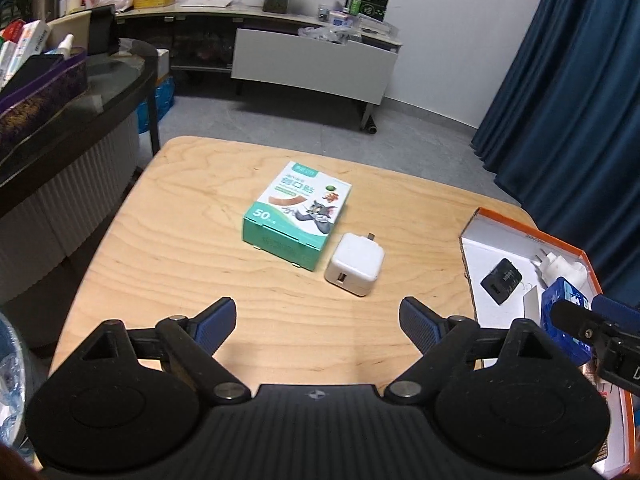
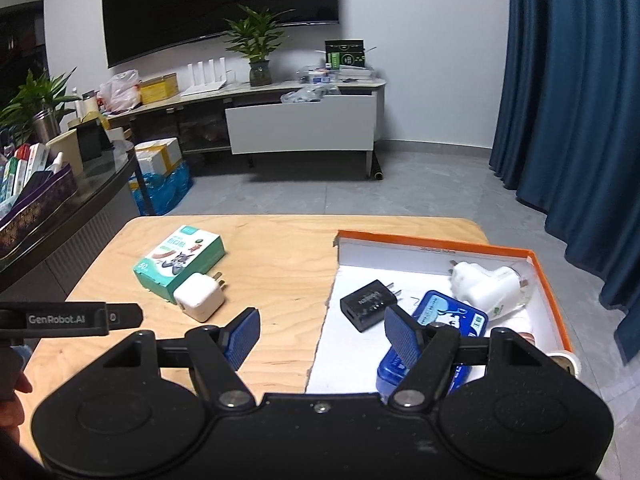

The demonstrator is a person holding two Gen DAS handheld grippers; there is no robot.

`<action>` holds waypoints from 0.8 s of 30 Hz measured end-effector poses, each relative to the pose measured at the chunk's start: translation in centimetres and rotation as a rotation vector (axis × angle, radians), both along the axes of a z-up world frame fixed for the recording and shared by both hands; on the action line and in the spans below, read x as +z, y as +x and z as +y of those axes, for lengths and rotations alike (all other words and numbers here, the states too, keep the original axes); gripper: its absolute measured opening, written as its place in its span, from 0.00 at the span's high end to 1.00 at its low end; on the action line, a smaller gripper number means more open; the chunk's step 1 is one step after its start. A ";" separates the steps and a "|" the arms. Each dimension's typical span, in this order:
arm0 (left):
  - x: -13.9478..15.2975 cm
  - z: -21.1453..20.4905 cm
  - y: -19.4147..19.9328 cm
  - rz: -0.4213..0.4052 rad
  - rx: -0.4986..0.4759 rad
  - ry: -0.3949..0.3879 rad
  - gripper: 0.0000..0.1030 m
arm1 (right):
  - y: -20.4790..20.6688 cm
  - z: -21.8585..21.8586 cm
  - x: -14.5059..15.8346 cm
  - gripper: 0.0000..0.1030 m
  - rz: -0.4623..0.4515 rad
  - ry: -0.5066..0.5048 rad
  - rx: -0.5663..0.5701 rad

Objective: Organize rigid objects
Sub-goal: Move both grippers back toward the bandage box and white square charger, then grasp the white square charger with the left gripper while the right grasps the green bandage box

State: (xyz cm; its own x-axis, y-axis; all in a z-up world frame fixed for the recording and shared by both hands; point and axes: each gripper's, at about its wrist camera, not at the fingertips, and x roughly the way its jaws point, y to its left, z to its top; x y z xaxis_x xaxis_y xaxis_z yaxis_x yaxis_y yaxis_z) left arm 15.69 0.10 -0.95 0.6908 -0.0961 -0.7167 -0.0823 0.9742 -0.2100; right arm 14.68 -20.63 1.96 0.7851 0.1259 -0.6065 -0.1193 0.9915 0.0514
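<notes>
A green-and-white plaster box [image 1: 298, 214] [image 2: 179, 263] lies mid-table, with a white USB charger cube [image 1: 355, 264] [image 2: 200, 296] touching its near right corner. My left gripper [image 1: 316, 322] hovers open just short of them, nothing between its blue pads. To the right stands an orange-rimmed box lid [image 1: 520, 232] [image 2: 436, 242] with a white inside. It holds a black charger [image 1: 502, 281] [image 2: 370, 304], a white plug adapter [image 1: 564, 268] [image 2: 488, 286] and a blue tin [image 1: 560, 312] [image 2: 452, 316]. My right gripper [image 2: 322, 334] is open over the lid's near left edge, empty.
The wooden table [image 1: 192, 264] ends in rounded far corners with grey floor beyond. A dark glass-topped counter [image 1: 100, 80] with a purple tin of items stands to the left. A TV cabinet [image 2: 300, 120] lines the far wall and a blue curtain [image 2: 572, 100] hangs to the right.
</notes>
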 end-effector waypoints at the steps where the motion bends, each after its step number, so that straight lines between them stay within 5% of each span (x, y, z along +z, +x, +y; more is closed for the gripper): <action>1: -0.2 -0.2 0.3 -0.002 -0.010 0.000 0.12 | 0.0 0.0 -0.1 0.20 0.001 -0.002 0.001; 18: -4.2 -3.4 5.2 -0.015 -0.194 0.103 0.14 | 1.5 -1.7 -1.8 0.20 0.031 0.033 -0.026; 24: -5.2 -3.9 6.5 -0.001 -0.230 0.133 0.25 | 2.0 -2.3 -2.0 0.20 0.030 0.050 -0.048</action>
State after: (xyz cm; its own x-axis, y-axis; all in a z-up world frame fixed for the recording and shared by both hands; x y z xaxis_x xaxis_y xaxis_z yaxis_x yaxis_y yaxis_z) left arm 22.18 -3.79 -6.14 0.6624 -0.1558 -0.7328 0.1444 0.9863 -0.0792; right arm 16.68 -22.94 -0.09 0.7725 0.1196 -0.6237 -0.0697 0.9921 0.1040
